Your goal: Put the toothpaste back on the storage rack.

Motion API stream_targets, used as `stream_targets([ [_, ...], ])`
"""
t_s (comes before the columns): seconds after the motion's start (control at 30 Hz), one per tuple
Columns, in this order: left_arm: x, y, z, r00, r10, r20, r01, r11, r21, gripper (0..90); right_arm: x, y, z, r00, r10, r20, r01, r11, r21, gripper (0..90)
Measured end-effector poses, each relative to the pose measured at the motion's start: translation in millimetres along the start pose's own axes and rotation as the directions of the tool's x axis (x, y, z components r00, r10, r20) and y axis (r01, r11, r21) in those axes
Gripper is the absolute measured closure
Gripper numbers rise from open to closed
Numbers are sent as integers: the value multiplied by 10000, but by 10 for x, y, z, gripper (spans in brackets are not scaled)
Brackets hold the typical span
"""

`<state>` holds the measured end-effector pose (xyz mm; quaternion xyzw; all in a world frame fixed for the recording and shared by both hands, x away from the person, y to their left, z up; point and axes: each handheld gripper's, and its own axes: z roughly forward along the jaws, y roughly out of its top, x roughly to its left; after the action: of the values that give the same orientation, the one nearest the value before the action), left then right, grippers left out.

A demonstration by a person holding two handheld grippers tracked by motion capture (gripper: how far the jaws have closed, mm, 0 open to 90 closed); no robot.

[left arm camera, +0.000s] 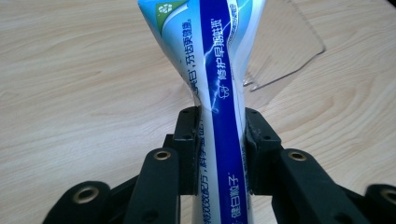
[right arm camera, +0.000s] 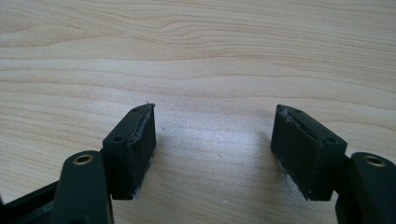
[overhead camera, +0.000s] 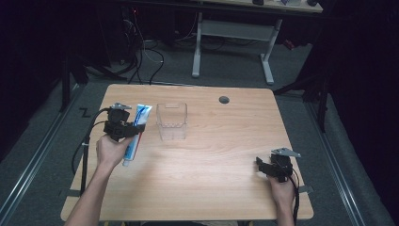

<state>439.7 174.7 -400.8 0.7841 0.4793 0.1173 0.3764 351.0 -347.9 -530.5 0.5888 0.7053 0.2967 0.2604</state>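
Note:
A blue and white toothpaste tube (overhead camera: 137, 132) is clamped in my left gripper (overhead camera: 123, 128) at the table's left side. In the left gripper view the tube (left arm camera: 219, 84) runs up between the black pads (left arm camera: 189, 140), pinched at its middle, with its flat crimped end toward the top. A clear plastic box (overhead camera: 171, 121) stands just right of the tube; its rim shows behind the tube (left arm camera: 285, 56). My right gripper (overhead camera: 273, 165) rests near the table's front right corner. Its jaws stand wide apart in the right gripper view (right arm camera: 215, 140), with bare wood between them.
The wooden table (overhead camera: 211, 155) has a round cable hole (overhead camera: 224, 100) near its far edge. Beyond the table stand a white desk frame (overhead camera: 233, 42) and loose cables on the dark floor.

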Motion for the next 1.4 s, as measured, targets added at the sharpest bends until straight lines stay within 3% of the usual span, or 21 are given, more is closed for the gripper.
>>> stream_targets([
  [0.1, -3, 19, -11, 9990, -58, 443, 68, 9997, -226, 706, 0, 0, 0, 10000, 1, -1, -1, 10000, 1, 311],
  [0.43, -56, 155, 9, 9947, 235, 999, -148, 9961, -874, 712, 0, 0, 0, 10000, -4, -2, 4, 10000, 0, 311],
  [0.83, -182, 395, 63, 9880, 1020, 1160, -831, 9840, -1577, 717, 3, 1, 1, 10000, -20, 10, 20, 10000, -2, 311],
  [1.1, -251, 525, 117, 9852, 1219, 1202, -986, 9781, -1833, 720, 3, 0, 0, 10000, -17, 11, 17, 10000, -2, 311],
  [1.33, -293, 616, 174, 9807, 1595, 1131, -1318, 9664, -2206, 724, 3, 1, 0, 10000, -17, 11, 17, 10000, -1, 311],
  [1.4, -281, 644, 195, 9806, 1595, 1137, -1319, 9668, -2189, 725, 3, 0, 0, 10000, -14, 11, 14, 10000, -1, 311],
])
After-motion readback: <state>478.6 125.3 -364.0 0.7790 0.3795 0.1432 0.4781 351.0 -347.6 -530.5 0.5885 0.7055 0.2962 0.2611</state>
